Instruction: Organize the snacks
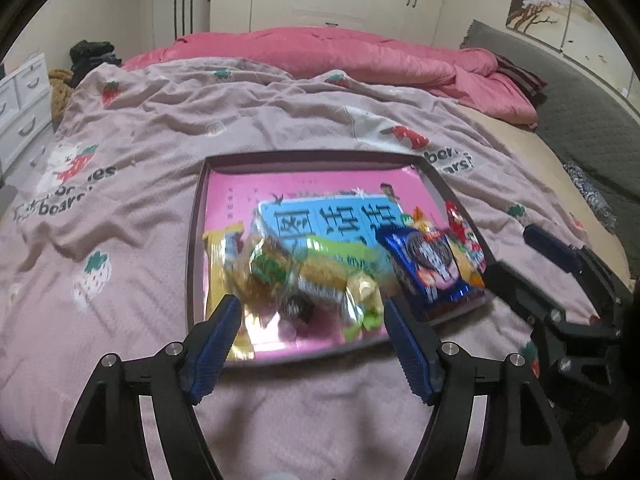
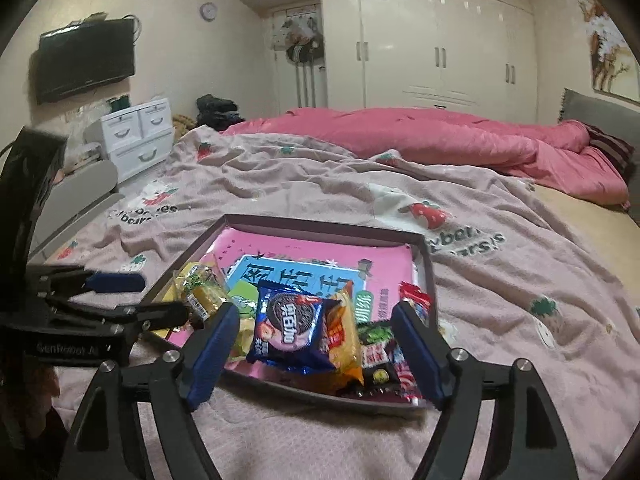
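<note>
Both claws (image 1: 310, 340) (image 2: 316, 354) spread over the tray (image 2: 426, 264); blue Oreo-style cookie pack (image 2: 290, 326), its label seemingly Chinese.

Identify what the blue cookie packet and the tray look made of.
Blue cookie packet: glossy plastic or foil film, judging by crinkles and bright glints. Tray: likely matte cardboard, with thin, straight, dull brown walls; its pink lining looks shiny.

The pinkish strawberry-print fleece blanket (image 1: 140, 128) reads "bears!" left of the fingers; the black gripper body (image 2: 68, 346) reads "GenRobot".
</note>
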`<state>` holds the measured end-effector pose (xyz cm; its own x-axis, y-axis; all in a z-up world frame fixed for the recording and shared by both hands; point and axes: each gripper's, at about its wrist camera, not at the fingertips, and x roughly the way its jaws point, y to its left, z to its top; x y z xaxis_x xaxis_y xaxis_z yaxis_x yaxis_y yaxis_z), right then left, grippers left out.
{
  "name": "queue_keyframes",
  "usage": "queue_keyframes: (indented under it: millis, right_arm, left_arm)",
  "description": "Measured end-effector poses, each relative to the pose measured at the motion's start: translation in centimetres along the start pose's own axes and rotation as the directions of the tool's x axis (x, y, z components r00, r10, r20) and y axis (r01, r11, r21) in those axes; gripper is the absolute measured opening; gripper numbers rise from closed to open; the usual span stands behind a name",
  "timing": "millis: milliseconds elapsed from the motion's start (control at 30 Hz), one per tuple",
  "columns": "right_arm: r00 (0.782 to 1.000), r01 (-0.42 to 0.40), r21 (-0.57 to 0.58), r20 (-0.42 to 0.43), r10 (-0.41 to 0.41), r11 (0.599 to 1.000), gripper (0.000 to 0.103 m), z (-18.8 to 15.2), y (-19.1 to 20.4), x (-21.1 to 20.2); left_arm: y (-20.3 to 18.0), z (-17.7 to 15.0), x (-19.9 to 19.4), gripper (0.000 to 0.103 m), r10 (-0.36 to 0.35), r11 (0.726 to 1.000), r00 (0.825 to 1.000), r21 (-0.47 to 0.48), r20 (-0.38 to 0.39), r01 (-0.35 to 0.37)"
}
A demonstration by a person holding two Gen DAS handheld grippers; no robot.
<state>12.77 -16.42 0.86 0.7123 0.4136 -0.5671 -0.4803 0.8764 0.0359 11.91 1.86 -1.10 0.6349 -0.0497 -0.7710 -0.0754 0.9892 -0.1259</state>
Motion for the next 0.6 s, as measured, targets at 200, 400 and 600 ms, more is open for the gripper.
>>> queue_keyframes:
  millis: [200,400,600]
  right_arm:
    - [0.999,0.009,0.041,-0.047,-0.007,0.999,0.090,-1.2,-0.1,-1.1]
    - [0.996,0.017,0.078,-0.087,-0.011,0.997,0.095,-2.7,0.2,-2.5]
    - [0.993,0.030,0.098,-0.114,-0.019,0.995,0.098,-3.6,0.6,-3.4]
  left_arm:
    - [-0.4,-1.7,-1.1,0.075,0.014,1.000,1.000,0.022,-0.016,-0.013]
    - [0.1,-3.5,-2.6,0.076,-0.007,1.000,1.000,-0.020,-0.031,0.006]
    - [0.1,-4.9,-3.9,0.076,-0.007,1.000,0.999,-0.028,-0.038,0.006]
